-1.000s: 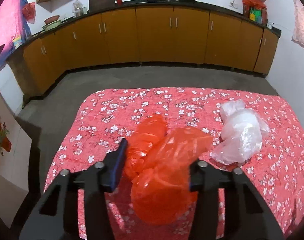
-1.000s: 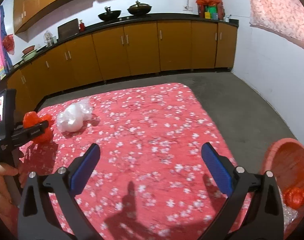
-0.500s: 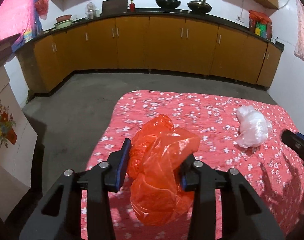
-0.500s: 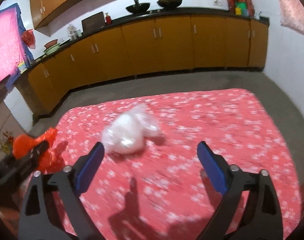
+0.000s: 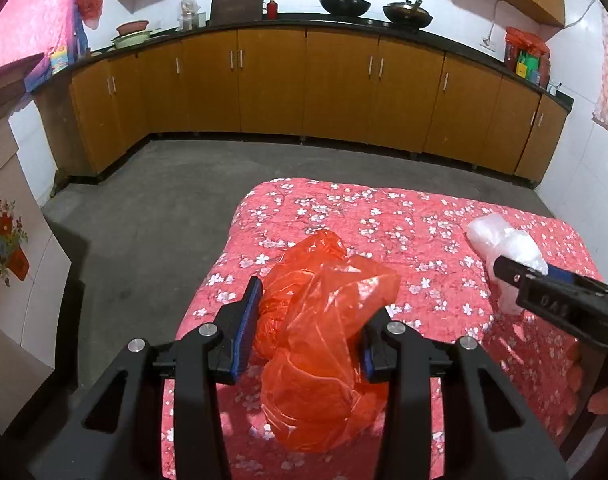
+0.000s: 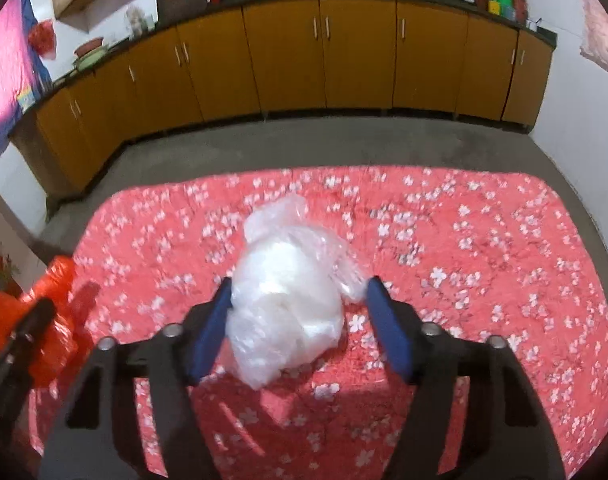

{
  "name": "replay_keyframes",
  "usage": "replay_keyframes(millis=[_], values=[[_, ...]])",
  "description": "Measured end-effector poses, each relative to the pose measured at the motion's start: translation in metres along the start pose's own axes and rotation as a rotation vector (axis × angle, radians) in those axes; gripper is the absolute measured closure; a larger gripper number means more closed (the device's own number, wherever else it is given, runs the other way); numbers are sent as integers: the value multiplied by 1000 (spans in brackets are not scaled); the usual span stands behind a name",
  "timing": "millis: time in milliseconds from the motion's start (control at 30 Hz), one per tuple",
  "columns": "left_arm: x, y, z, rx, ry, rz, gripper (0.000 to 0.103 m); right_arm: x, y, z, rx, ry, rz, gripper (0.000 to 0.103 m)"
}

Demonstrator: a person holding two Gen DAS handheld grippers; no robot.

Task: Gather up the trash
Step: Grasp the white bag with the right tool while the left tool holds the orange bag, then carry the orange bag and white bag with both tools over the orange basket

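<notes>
A crumpled orange plastic bag (image 5: 324, 344) is held just above the red floral tablecloth (image 5: 384, 216), near its left corner. My left gripper (image 5: 316, 300) is shut on it, both blue pads pressing into its sides. A white translucent plastic bag (image 6: 287, 312) lies on the cloth (image 6: 504, 240) between the fingers of my right gripper (image 6: 299, 284). Those jaws are closing: the left pad touches the bag, while the right pad stands a little off it. The left wrist view shows the white bag (image 5: 504, 248) partly hidden behind the right gripper (image 5: 508, 268). The orange bag (image 6: 51, 312) shows at the right wrist view's left edge.
Orange-brown kitchen cabinets (image 5: 304, 92) under a dark counter line the far walls, with grey floor (image 5: 143, 220) between them and the table. A white panel with a flower picture (image 5: 7, 248) stands at the left. A person's fingers (image 5: 604, 400) hold the right gripper.
My right gripper swung left across the cloth to the white bag and narrowed its jaws around it. My left gripper carried the orange bag toward the table's left corner.
</notes>
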State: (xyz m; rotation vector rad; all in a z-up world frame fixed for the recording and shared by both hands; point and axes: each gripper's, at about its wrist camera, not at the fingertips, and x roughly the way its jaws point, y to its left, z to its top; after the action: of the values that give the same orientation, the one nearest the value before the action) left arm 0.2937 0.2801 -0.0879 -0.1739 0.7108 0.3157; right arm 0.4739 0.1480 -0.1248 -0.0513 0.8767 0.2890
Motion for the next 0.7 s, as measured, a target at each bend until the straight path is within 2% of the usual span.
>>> replay_keyframes(millis=[67, 167, 367, 700], values=[[-1, -1, -1, 6, 0, 0, 61, 1, -2, -3, -5, 5, 2, 55], [-3, -2, -3, 9, 1, -2, 61, -2, -4, -6, -9, 3, -6, 64], [-15, -11, -8, 12, 2, -18, 61, -23, -25, -24, -15, -13, -31, 65], [-62, -47, -15, 66, -37, -75, 61, -104, -81, -71, 22, -55, -122, 65]])
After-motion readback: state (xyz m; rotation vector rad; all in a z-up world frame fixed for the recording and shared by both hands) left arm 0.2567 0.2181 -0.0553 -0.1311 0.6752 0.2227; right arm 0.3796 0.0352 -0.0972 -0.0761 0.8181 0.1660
